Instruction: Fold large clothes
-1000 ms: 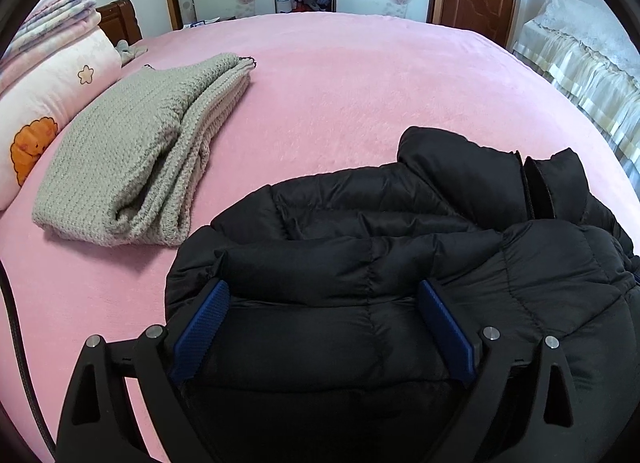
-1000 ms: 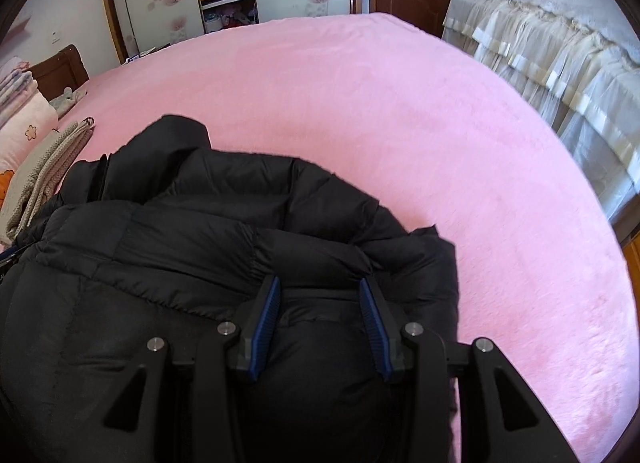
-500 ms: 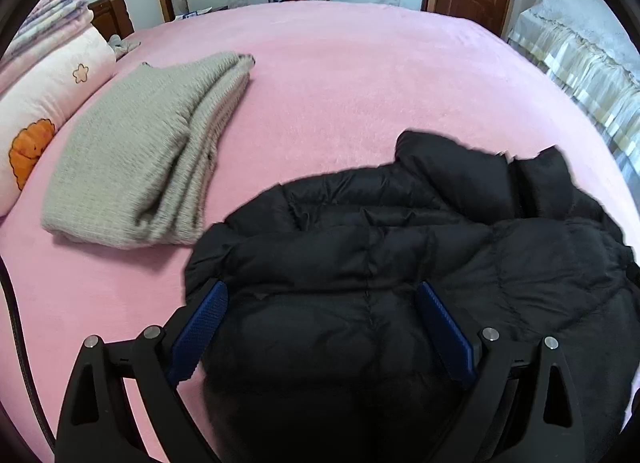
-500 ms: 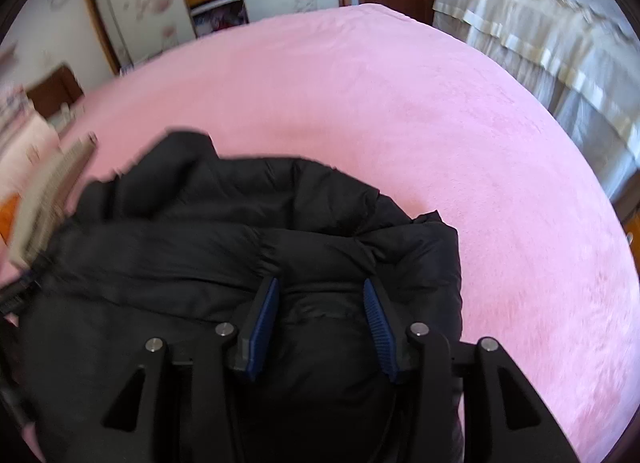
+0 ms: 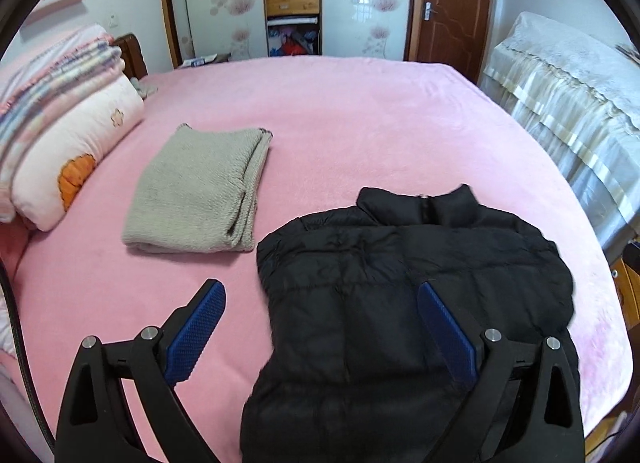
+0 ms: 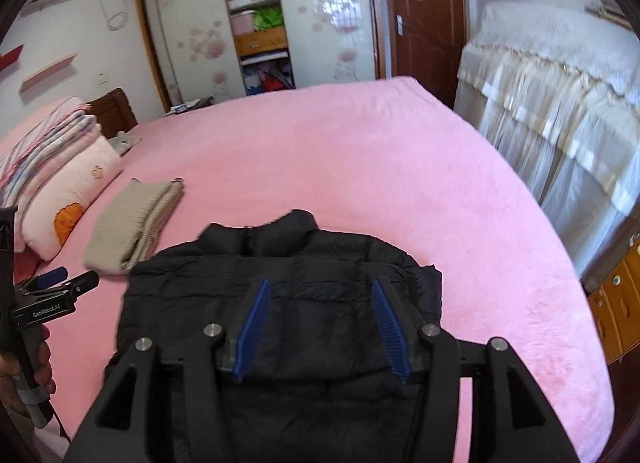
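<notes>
A black puffer jacket [image 5: 412, 295] lay folded on the pink bed [image 5: 360, 123], collar toward the far wardrobe [image 6: 256, 19]. The left tool [image 5: 320, 327] hung above the jacket's left edge with its jaws spread wide, gripping nothing. The right tool [image 6: 320, 323] hung over the jacket's near half, jaws also apart and empty. A folded grey knit sweater [image 5: 200, 191] lay just left of the jacket, with a stack of pillows [image 5: 60, 135] beyond it by the headboard.
</notes>
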The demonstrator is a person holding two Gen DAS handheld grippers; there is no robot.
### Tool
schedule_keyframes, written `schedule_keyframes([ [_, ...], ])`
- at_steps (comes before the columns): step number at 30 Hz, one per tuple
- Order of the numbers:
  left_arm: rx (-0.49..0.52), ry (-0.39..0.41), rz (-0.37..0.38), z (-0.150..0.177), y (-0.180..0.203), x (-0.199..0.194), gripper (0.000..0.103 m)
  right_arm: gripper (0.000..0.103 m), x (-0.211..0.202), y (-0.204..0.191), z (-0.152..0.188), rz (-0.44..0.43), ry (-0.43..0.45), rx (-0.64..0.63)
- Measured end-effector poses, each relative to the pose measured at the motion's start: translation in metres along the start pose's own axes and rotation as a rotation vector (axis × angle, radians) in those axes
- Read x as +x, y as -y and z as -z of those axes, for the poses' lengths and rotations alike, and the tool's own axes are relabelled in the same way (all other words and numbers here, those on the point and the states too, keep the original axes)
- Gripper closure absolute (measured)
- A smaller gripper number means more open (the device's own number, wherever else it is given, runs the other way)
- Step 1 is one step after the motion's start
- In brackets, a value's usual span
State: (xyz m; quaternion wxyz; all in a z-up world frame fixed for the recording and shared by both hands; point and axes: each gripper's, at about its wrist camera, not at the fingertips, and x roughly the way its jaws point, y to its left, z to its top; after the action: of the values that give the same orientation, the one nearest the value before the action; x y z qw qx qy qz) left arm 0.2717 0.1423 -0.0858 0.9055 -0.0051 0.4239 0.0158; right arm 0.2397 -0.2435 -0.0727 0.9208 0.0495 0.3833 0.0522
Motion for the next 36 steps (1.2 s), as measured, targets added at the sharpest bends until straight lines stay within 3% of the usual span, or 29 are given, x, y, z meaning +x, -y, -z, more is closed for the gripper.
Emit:
schedule_keyframes([
  [9, 0.024, 0.075, 0.032, 0.051, 0.015, -0.113, 0.006, 0.036, -0.088, -0.021, 0.033, -0.083, 0.020, -0.003],
  [18, -0.025, 0.103, 0.082, 0.114, 0.016, -0.182, 0.006, 0.015, -0.166, -0.039, 0.079, -0.140, 0.131, -0.065],
  [25, -0.059, 0.084, 0.088, 0.158, 0.009, -0.187, 0.006, 0.015, -0.187, -0.044, 0.122, -0.156, 0.159, -0.075],
  [30, -0.078, 0.065, 0.102, 0.186, 0.003, -0.179, 0.006, 0.015, -0.199, -0.035, 0.162, -0.113, 0.262, -0.029],
  [36, -0.077, 0.050, 0.091, 0.218, -0.007, -0.164, 0.006, 0.015, -0.185, -0.019, 0.196, -0.140, 0.167, -0.037],
])
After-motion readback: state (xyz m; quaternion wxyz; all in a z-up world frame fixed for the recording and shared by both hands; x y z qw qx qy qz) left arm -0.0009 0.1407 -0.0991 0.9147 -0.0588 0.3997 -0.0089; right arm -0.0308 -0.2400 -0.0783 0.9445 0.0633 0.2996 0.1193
